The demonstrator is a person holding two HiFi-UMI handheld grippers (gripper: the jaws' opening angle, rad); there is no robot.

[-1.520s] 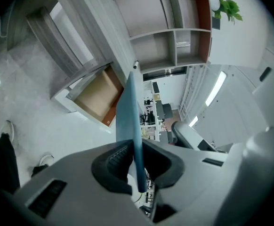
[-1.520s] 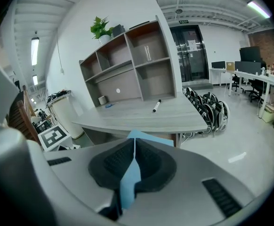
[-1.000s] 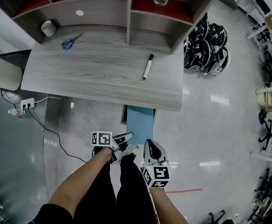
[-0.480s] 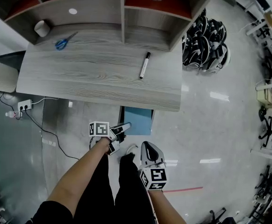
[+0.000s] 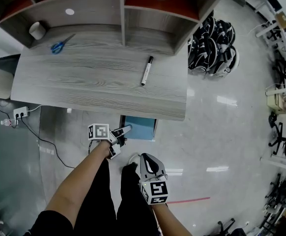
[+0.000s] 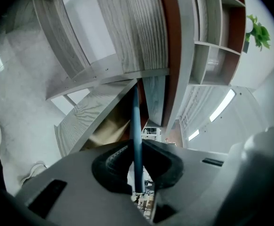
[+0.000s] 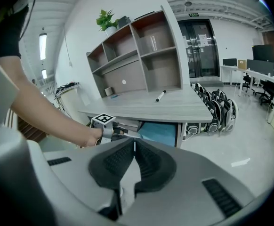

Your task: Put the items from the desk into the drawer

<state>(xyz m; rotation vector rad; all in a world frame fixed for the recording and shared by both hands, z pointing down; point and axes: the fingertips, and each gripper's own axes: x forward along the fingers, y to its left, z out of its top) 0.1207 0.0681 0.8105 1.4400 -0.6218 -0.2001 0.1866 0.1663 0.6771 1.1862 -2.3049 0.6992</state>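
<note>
Left gripper has drawn nearer the desk's front edge, and less of the blue drawer shows from beneath it. Its jaws clamp the drawer's thin blue edge. Right gripper, jaws pressed together on nothing, hangs in front of the desk. Marker and scissors lie on the desk top, well apart.

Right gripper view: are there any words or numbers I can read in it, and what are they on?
Nothing here can be read for sure.
Sign above the glass door: too small to read.
Papers on that door: blurred.
Marker cube: black-and-white squares only, no letters.
Pen: any print is too small to tell.
</note>
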